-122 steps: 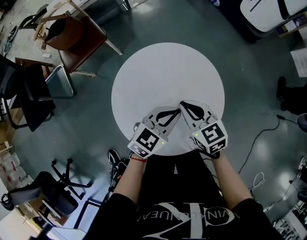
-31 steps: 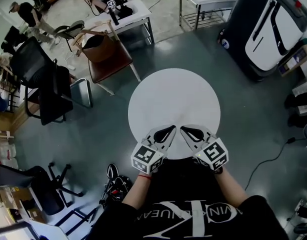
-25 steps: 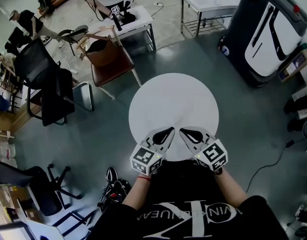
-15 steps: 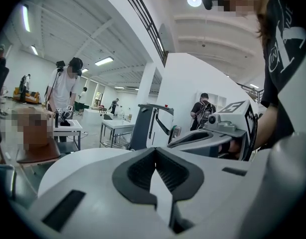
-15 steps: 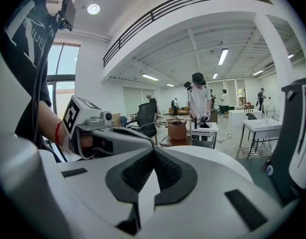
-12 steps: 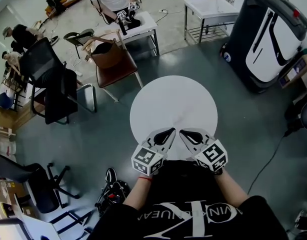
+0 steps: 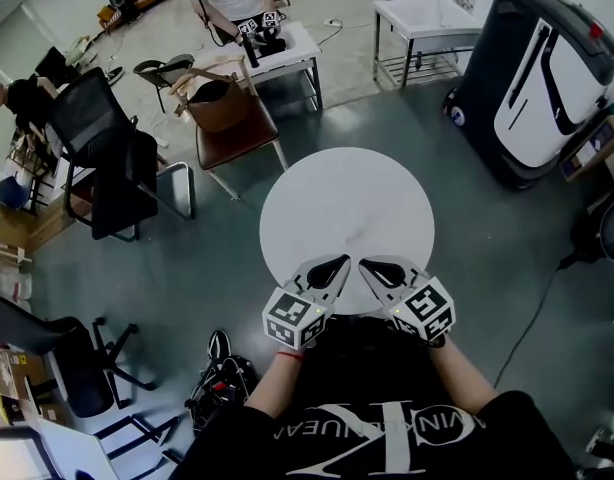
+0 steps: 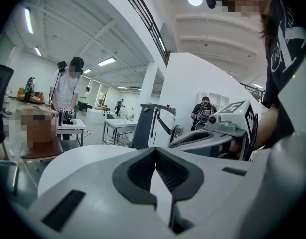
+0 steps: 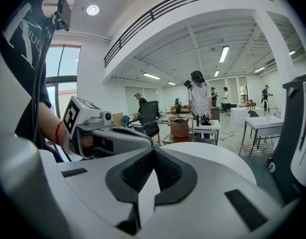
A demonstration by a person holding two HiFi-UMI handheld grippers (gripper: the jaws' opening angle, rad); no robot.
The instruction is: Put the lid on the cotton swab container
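Holding the left claw (image 7: pixel 339 261) shut, black pads pressed together at the tips and closed on nothing. Holding the right claw (image 7: pixel 368 263) the same way, tips touching and empty. Pointing both claws forward and inward, noses nearly meeting just above the near edge of the round white worktop (image 7: pixel 347 193). Impossible to tell from the head view whether touching the surface or hanging just over it. Catching the right claw's body (image 8: pixel 213 138) side-on in the left gripper view, and the left claw's body (image 9: pixel 105 136) side-on in the right gripper view.

Gripping each tool from behind, with the left marker cube (image 7: pixel 292 318) and the right marker cube (image 7: pixel 424 310) facing up at the worktop's near rim. Reaching in with bare forearms, elbows spread, wrists angled toward each other, and wearing a red band (image 7: pixel 286 355) on the left wrist. Standing close against the worktop in a black printed shirt.

Showing the cotton swab container and its lid in none of the views.

Farther out on the grey floor: a brown chair (image 7: pixel 232 133), a black office chair (image 7: pixel 107 158) and a dark machine with a white panel (image 7: pixel 547 58).
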